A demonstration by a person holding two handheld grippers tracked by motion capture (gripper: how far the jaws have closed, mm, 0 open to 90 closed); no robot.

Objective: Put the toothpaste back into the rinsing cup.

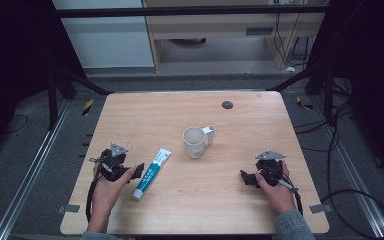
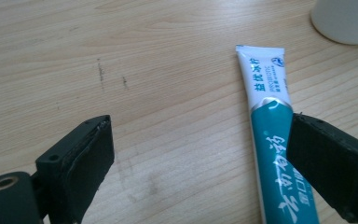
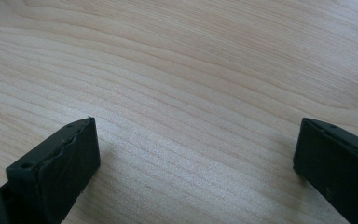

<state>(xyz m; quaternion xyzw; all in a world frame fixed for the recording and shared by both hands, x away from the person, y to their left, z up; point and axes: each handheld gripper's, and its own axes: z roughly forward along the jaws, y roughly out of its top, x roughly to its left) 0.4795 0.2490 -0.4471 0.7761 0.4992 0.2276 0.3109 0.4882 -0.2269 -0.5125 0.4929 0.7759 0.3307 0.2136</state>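
A teal and white toothpaste tube [image 1: 151, 173] lies on the wooden table [image 1: 190, 107], cap toward the front edge. A white mug [image 1: 195, 142] with its handle to the right stands at the table's middle. My left gripper [image 1: 139, 171] rests just left of the tube, held in a hand. In the left gripper view it [image 2: 198, 158] is open, and the tube [image 2: 272, 135] passes under its right jaw. My right gripper [image 1: 245, 177] sits at the front right, held in the other hand. In the right gripper view it [image 3: 196, 161] is open over bare wood.
A small dark round spot [image 1: 227, 104] marks the table near its far edge. The mug's base [image 2: 345, 21] shows at the top right of the left gripper view. Black cables [image 1: 350, 195] trail on the floor to the right of the table.
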